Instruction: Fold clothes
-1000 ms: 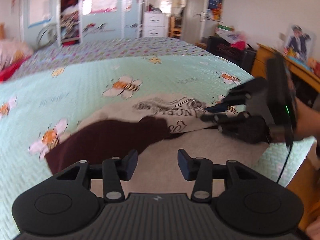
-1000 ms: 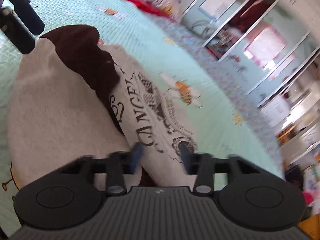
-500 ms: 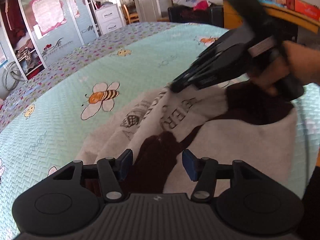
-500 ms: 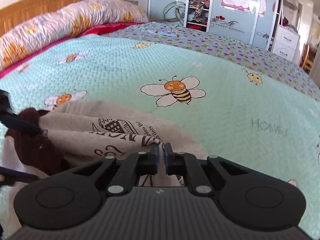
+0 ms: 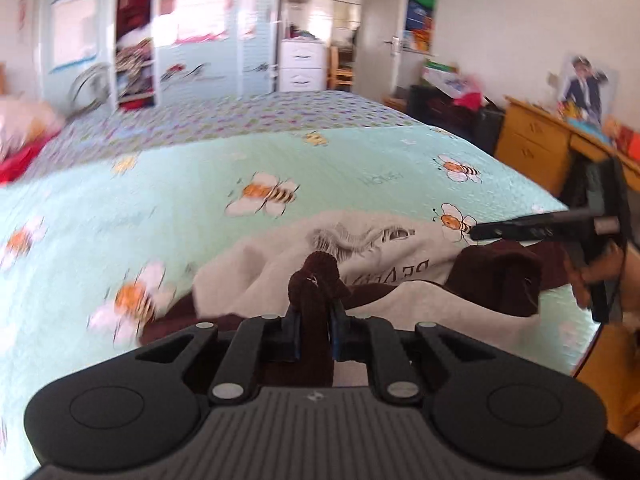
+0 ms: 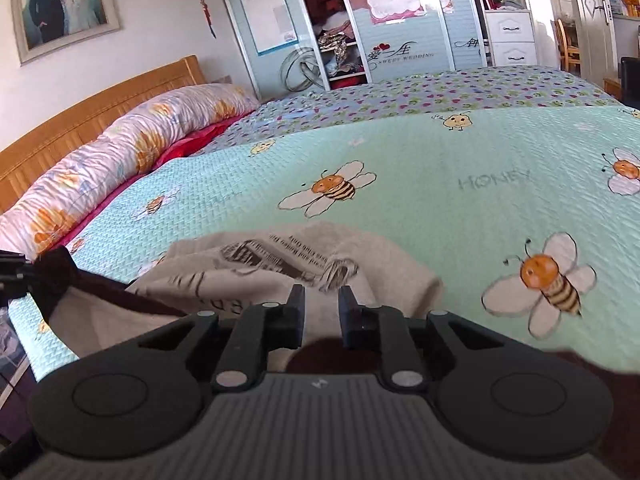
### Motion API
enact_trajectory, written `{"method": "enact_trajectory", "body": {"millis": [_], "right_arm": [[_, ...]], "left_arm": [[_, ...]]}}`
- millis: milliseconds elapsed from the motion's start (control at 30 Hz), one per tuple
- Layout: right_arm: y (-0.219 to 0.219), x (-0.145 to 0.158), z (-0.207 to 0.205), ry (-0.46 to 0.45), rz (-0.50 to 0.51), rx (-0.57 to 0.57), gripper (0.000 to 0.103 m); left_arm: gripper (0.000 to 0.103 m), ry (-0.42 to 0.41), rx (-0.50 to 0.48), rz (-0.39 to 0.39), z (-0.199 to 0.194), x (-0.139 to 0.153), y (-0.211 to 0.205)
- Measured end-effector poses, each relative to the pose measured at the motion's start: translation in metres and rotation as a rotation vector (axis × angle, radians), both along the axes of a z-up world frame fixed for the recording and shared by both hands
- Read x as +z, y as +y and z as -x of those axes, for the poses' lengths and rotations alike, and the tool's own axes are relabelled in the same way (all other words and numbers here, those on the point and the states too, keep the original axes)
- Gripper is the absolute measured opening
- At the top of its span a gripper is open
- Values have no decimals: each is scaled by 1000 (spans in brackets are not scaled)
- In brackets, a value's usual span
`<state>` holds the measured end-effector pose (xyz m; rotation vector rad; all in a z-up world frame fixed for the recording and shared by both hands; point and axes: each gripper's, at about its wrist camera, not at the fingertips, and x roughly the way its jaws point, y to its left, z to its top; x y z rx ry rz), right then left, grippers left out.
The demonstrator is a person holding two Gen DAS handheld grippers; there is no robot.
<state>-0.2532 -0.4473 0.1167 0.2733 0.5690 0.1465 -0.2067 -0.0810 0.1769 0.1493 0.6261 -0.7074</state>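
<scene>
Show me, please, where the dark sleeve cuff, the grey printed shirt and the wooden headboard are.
dark sleeve cuff [image 5: 316, 276], left wrist view, on the bunched ribbed end above the claw.
grey printed shirt [image 6: 280, 260], right wrist view, on its black print.
wooden headboard [image 6: 100, 108], right wrist view, on the ribbed panel behind the pillow.

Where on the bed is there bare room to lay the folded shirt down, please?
The widest free patch is the mint bee-print quilt beyond the grey and brown shirt, up to the heart-print cover. The strip toward the floral pillow roll looks clear too. It is crowded at the near edge, where the left claw is closing on the brown sleeve.
</scene>
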Motion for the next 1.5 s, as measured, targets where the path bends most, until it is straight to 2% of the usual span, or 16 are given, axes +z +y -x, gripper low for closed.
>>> {"method": "enact_trajectory", "body": {"millis": [67, 167, 200, 500, 700, 733, 800, 933, 967, 1067, 1133, 1200, 1333, 1400, 1467, 1500], "right_arm": [[13, 4, 23, -26, 37, 54, 24], [43, 12, 39, -41, 125, 186, 49], [52, 12, 39, -32, 144, 228, 51], [103, -20, -7, 121, 362, 405, 52], [114, -42, -16, 179, 283, 414, 52], [115, -45, -14, 183, 274, 414, 49], [118, -49, -7, 194, 257, 411, 29], [117, -51, 19, 185, 270, 357, 19], [115, -51, 25, 185, 261, 336, 12], [103, -49, 36, 200, 213, 281, 11], [93, -48, 41, 218, 160, 222, 12], [83, -46, 49, 228, 89, 179, 14], [74, -36, 72, 235, 4, 107, 21], [71, -34, 83, 261, -30, 64, 36], [71, -33, 90, 303, -71, 29, 48], [73, -31, 94, 313, -87, 15, 51]], "left_arm": [[14, 37, 14, -6, 15, -9, 7], [14, 92, 38, -11, 27, -26, 10], [14, 107, 47, -13, 30, -31, 11], [15, 134, 85, 19, 34, -39, 24], [16, 151, 84, 14, 30, -46, 20], [16, 153, 85, 10, 30, -47, 19], [16, 158, 89, 2, 28, -49, 16], [18, 172, 110, -24, 24, -54, 10], [18, 174, 115, -26, 24, -54, 8], [23, 186, 134, -57, 22, -58, 2], [26, 190, 144, -77, 24, -59, -2], [40, 203, 152, -93, 26, -60, -6], [44, 184, 210, -96, 41, -45, -3], [63, 144, 235, -97, 52, -31, 0], [72, 122, 257, -100, 59, -19, 2], [72, 123, 261, -95, 61, -15, 4]]}}
